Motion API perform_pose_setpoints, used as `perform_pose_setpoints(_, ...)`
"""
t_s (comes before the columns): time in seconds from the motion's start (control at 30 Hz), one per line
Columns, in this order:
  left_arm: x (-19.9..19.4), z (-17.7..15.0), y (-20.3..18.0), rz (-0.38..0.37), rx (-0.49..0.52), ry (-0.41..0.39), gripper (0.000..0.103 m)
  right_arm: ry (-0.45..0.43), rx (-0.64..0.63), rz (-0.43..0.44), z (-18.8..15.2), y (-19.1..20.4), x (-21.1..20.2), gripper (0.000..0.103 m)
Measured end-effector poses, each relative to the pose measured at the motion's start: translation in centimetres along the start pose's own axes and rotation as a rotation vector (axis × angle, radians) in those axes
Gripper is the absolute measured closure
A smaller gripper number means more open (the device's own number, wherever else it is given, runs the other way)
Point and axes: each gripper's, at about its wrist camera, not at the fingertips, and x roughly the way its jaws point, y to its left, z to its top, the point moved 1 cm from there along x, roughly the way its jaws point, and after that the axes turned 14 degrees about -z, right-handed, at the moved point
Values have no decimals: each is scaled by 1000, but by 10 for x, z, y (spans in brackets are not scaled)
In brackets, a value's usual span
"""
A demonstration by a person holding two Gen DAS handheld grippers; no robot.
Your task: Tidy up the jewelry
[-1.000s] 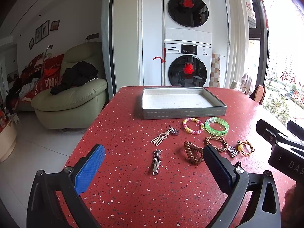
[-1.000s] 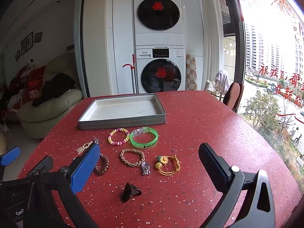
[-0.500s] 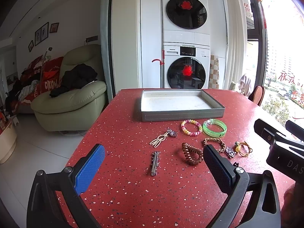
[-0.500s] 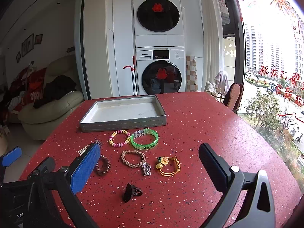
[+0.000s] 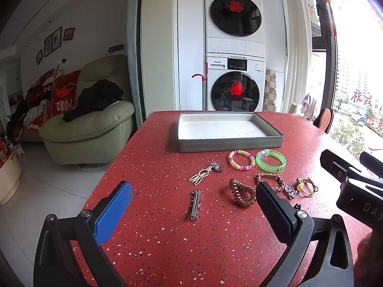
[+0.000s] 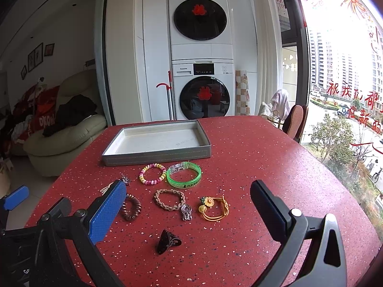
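Observation:
An empty grey tray (image 5: 229,144) (image 6: 155,155) sits at the far side of the red table. In front of it lie a pink-yellow bead bracelet (image 5: 241,160) (image 6: 152,174), a green bangle (image 5: 270,161) (image 6: 183,175), a braided bracelet (image 6: 169,200), a brown coil hair tie (image 5: 241,192), a yellow cord charm (image 6: 214,208), a silver hair clip (image 5: 195,204) and a dark claw clip (image 6: 167,241). My left gripper (image 5: 194,211) is open above the silver clip. My right gripper (image 6: 189,211) is open above the braided bracelet and the yellow cord charm.
A gold rabbit-shaped clip (image 5: 202,175) and a small metal charm (image 6: 186,211) also lie on the table (image 6: 263,157). A green sofa (image 5: 88,129) stands off the left edge, stacked washing machines (image 6: 202,71) behind, a chair (image 6: 295,122) at far right.
Both grippers have drawn back and risen slightly, so the tray and jewelry sit a little farther away. Both stay open and empty. No jewelry has moved.

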Motion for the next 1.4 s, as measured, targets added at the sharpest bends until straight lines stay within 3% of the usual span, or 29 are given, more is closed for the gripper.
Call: perform_pose_setpoints(1.4, 7, -3, 7, 6, -36, 49, 0, 1, 5, 10, -2, 3, 0, 0)
